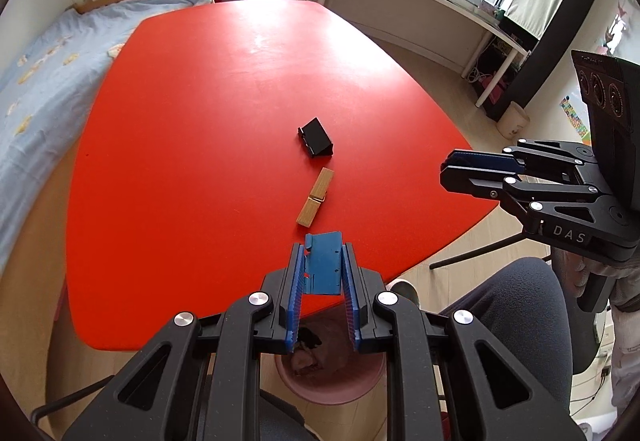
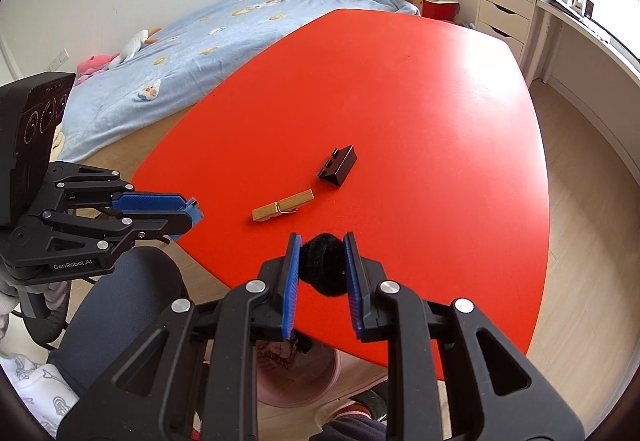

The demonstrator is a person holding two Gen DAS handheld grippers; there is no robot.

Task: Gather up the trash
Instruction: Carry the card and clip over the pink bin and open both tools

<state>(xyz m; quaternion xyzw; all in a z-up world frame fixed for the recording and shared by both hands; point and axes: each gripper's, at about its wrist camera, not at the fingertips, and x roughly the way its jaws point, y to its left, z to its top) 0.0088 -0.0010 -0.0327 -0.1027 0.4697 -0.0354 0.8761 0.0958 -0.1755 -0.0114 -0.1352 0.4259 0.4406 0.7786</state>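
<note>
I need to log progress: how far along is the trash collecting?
Done: some trash already lies in the pink bin. In hand: the left hand-held gripper grips a blue piece, the right hand-held gripper a black fuzzy ring. Left: the wooden clothespin and black clip on the red table.

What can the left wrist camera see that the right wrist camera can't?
Only the left wrist view shows the blue plastic piece face-on between the left gripper fingers. Only the right wrist view shows the black fuzzy ring in the right gripper. Both show the red table, wooden clothespin, black clip and pink bin.
</note>
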